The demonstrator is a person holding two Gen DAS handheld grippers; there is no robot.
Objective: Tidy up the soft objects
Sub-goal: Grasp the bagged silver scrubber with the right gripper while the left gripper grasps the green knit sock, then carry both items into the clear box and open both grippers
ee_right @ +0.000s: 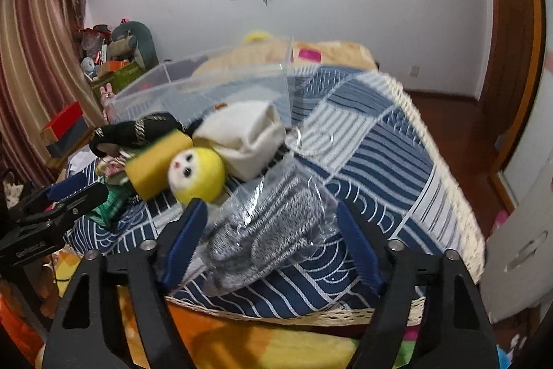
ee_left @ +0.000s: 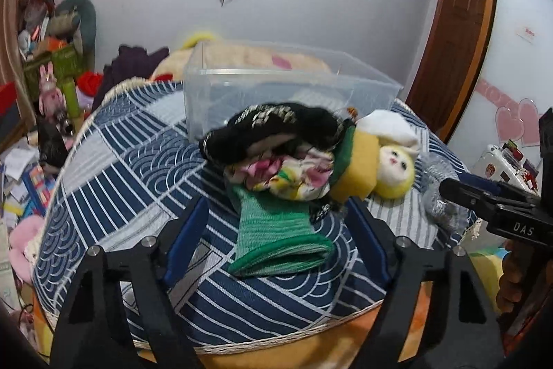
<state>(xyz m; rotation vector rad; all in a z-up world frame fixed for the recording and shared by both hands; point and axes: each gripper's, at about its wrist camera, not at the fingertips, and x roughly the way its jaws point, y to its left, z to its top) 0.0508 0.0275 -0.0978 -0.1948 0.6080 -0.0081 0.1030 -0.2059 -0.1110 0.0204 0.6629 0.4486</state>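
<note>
A pile of soft things lies on a blue patterned cloth. In the left wrist view my left gripper is open around a green knit piece, with a floral cloth, a black trimmed cloth, a yellow sponge and a yellow-headed doll behind it. In the right wrist view my right gripper is open around a clear bag of grey knit fabric; the doll lies just beyond. A clear plastic bin stands behind the pile.
The cloth covers a round-edged surface with a woven rim. Clutter and boxes fill the floor at left. A wooden door is at right. The right gripper shows at the right edge of the left wrist view.
</note>
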